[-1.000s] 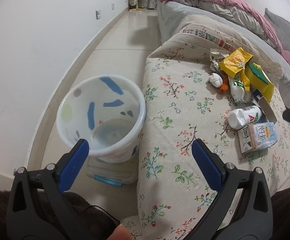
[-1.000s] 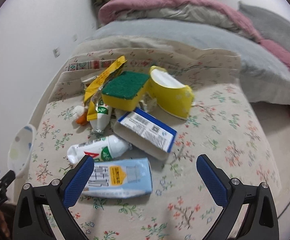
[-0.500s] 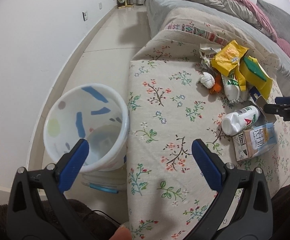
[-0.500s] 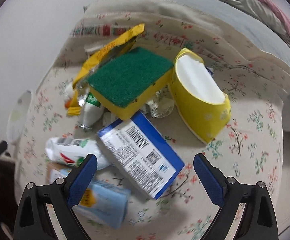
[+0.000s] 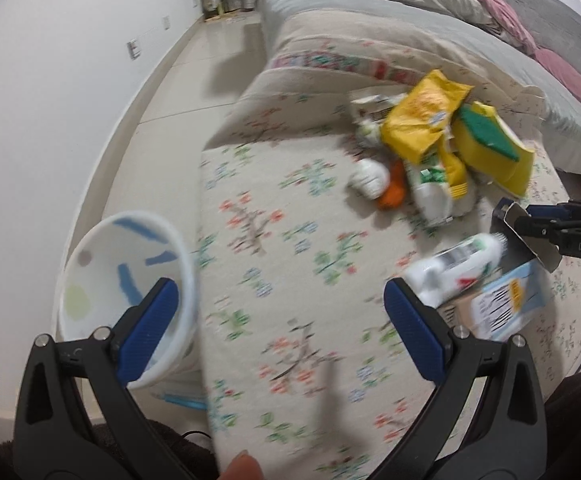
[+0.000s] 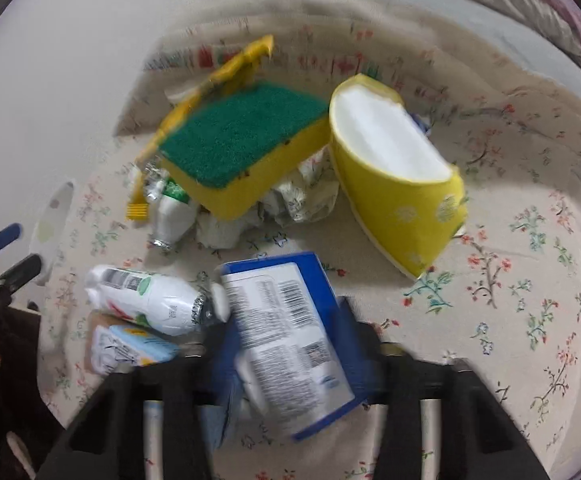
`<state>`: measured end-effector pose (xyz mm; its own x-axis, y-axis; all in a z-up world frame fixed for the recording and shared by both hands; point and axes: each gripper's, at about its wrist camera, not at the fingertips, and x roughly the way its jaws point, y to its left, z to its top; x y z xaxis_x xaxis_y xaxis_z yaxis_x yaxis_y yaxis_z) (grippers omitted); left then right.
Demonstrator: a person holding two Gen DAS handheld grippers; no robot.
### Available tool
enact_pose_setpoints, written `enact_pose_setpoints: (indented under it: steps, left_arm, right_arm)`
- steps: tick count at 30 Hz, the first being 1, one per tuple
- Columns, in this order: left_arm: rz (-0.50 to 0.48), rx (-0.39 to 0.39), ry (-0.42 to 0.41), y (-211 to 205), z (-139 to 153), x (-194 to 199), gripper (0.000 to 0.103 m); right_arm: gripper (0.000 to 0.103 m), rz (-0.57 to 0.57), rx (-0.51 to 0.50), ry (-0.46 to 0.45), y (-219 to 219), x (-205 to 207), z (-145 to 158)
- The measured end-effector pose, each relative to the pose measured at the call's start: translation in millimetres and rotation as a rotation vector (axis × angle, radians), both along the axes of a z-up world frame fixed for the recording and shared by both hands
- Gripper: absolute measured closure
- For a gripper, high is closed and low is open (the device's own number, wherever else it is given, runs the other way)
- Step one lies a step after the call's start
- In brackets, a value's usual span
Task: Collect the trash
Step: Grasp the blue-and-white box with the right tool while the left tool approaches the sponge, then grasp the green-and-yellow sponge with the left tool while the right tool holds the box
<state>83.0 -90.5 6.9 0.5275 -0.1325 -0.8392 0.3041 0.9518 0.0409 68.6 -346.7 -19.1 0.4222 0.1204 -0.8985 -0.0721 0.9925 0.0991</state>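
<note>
Right gripper [image 6: 290,344]: jaws just closed, clamped on the blue-and-white box [image 6: 290,332], which lies on the floral-covered bench [image 6: 510,300].
Left gripper [image 5: 280,320]: jaws wide apart, nothing between them.
White bin [image 5: 102,276]: on the floor, just beside the bench edge.
White bottle [image 6: 146,300], pale blue carton [image 6: 130,348]: touching, left of the box.
Yellow-green sponge [image 6: 238,148], yellow paper cup [image 6: 394,184]: behind the box.

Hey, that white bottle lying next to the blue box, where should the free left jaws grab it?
Grip the white bottle across its round middle, coming down from above. It lies on its side on the floral cloth, both flanks exposed; left gripper is open.
</note>
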Motion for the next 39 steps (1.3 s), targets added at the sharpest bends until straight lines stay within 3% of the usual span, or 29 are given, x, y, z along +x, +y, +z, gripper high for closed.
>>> enact_pose_setpoints:
  steps: [3, 10, 11, 14, 22, 26, 28, 29, 35, 39]
  left_arm:
    - [-0.045, -0.012, 0.003, -22, 5, 3, 0.001]
    - [-0.16, -0.062, -0.003, -74, 18, 9, 0.005]
    - [-0.173, -0.072, -0.002, -80, 19, 11, 0.007]
    - [-0.192, -0.103, 0.015, -91, 20, 15, 0.011]
    - [-0.136, -0.142, -0.003, -72, 16, 16, 0.012]
    - [-0.129, -0.157, 0.021, -72, 12, 18, 0.012]
    - [-0.141, -0.158, 0.018, -76, 11, 17, 0.012]
    - [-0.148, -0.163, 0.017, -78, 12, 17, 0.012]
    - [-0.212, -0.202, 0.003, -100, 17, 16, 0.021]
    - [-0.244, -0.224, -0.015, -119, 19, 19, 0.025]
  right_arm:
    - [0.083, -0.047, 0.021, -0.032, -11, -17, 7]
    - [0.083, -0.18, 0.028, -0.041, -57, -42, 9]
    - [0.081, -0.2, 0.053, -0.039, -66, -46, 10]
    - [0.053, -0.216, 0.092, -0.055, -79, -53, 20]
    - [0.043, -0.124, 0.106, -0.139, -70, -72, 39]
    - [0.042, -0.085, 0.052, -0.094, -58, -58, 24]
    - [0.047, -0.079, 0.016, -0.082, -51, -50, 15]
    - [0.07, -0.078, -0.006, -0.082, -49, -49, 13]
    - [0.081, -0.086, -0.002, -0.154, -53, -63, 30]
    - [0.081, -0.176, -0.008, -0.207, -69, -83, 43]
